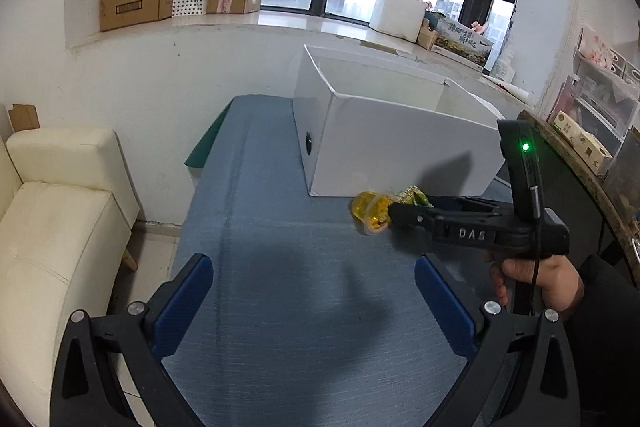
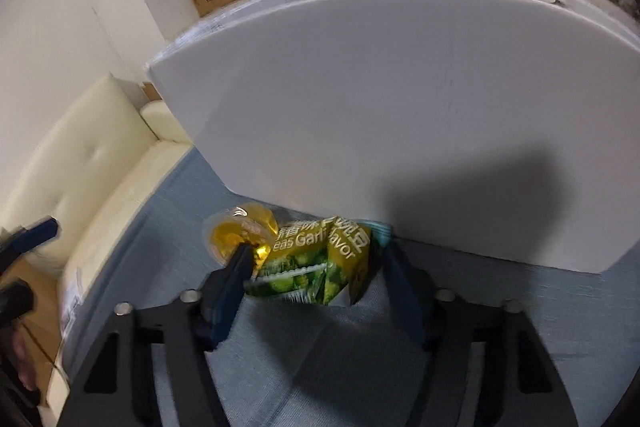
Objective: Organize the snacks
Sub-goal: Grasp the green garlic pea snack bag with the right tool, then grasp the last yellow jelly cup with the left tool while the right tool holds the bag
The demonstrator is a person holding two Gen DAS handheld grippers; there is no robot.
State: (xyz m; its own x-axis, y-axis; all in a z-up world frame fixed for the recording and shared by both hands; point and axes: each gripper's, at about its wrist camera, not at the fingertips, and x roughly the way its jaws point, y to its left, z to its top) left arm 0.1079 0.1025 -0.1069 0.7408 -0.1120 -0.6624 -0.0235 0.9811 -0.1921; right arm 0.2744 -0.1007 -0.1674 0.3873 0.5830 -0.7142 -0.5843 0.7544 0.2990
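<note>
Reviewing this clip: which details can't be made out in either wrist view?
- Inside of the white box: left wrist view shows only inner walls; right wrist view only its outer side.
- Whether the right gripper pinches the green pea packet: the packet covers the right pad.
- Jelly cup: label blurred, partly behind a finger.
- Left gripper: blurred at the right wrist view's edge.

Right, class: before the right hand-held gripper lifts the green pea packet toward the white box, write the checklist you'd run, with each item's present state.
1. Green-and-yellow foil pea packet lies between the right hand-held gripper's pads: ok.
2. Pads pressing firmly on it: cannot tell.
3. Yellow plastic jelly cup clear of the grip: not ok, it touches the left pad.
4. Open-topped white cardboard box has room: ok.
5. Left hand-held gripper open, empty, out of the way: ok.
</note>
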